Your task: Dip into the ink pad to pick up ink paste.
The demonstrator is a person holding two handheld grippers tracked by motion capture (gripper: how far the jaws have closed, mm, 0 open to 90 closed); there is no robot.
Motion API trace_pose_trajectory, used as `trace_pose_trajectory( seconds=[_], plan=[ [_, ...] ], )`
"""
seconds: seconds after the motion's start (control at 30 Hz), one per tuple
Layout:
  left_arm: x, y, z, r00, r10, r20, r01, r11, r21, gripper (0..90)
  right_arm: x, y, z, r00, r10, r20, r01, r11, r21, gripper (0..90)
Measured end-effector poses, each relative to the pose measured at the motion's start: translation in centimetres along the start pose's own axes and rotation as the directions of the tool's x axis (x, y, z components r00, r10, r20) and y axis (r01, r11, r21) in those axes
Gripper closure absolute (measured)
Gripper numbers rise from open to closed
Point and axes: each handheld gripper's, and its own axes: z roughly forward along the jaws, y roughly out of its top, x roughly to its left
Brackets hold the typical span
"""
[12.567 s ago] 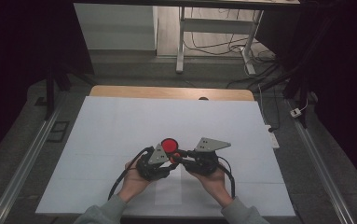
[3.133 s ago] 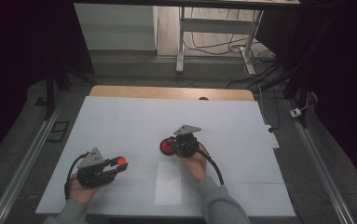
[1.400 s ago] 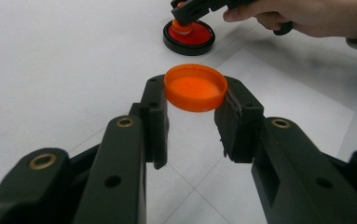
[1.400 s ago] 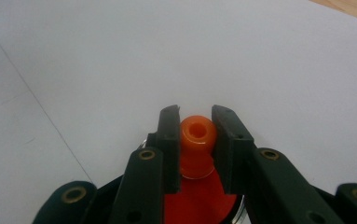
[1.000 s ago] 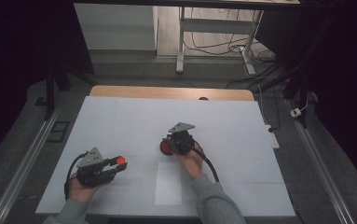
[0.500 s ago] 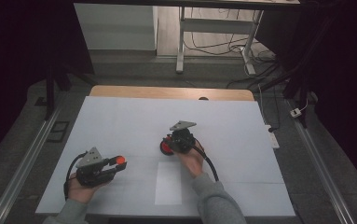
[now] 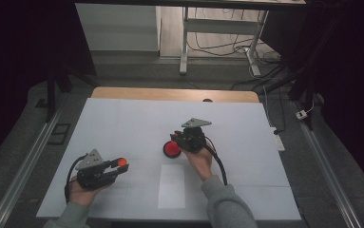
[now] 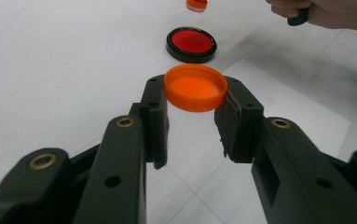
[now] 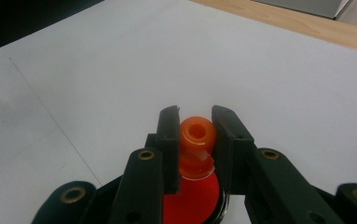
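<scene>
My left gripper (image 8: 195,91) is shut on a flat orange cap (image 8: 195,87), held level just above the white table near its front left (image 7: 120,163). My right gripper (image 9: 195,116) is shut on a small orange spout-shaped piece (image 9: 196,137) with a hole in its top. Under that piece lies a red disc with a black rim (image 9: 190,200). This disc (image 7: 172,149) rests on the table's middle, just left of the right gripper (image 7: 178,140). In the left gripper view the red disc (image 8: 191,43) lies beyond the cap, with the orange piece (image 8: 196,4) farther off.
The white table top (image 7: 122,118) ends in a wooden strip (image 7: 170,94) at the far edge. A paler rectangle (image 7: 172,186) is marked on the near middle. Cables trail from both grippers. Metal rails (image 7: 23,166) run along both sides.
The right gripper has risen slightly with the orange piece over the red disc. The left gripper and its cap have stayed in place.
</scene>
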Motion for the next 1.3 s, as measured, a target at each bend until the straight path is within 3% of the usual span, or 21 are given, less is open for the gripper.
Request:
trace_pose_trajectory(
  seconds=[0.53,0.63,0.87,1.3],
  plan=[
    [-0.3,0.0,0.2,0.9999,0.010,0.001,-0.010,0.9999,0.005,65.3,0.3,-0.2,-1.1,0.9989,-0.010,-0.046,0.009,1.000,-0.020,72.4],
    [-0.4,0.0,0.2,0.9999,0.011,0.000,-0.011,0.9999,0.005,65.3,0.4,-0.4,-1.8,0.9979,-0.007,-0.064,0.005,0.999,-0.041,72.4],
    [-0.4,0.0,0.2,0.9999,0.014,0.000,-0.014,0.9999,0.006,65.2,0.8,-1.0,-3.3,0.9953,-0.052,-0.082,0.047,0.997,-0.060,72.4],
    [-0.4,0.0,0.3,0.9999,0.013,-0.003,-0.013,0.9999,0.009,65.2,1.3,-2.2,-5.3,0.9893,-0.058,-0.134,0.046,0.994,-0.096,72.3]
  ],
)
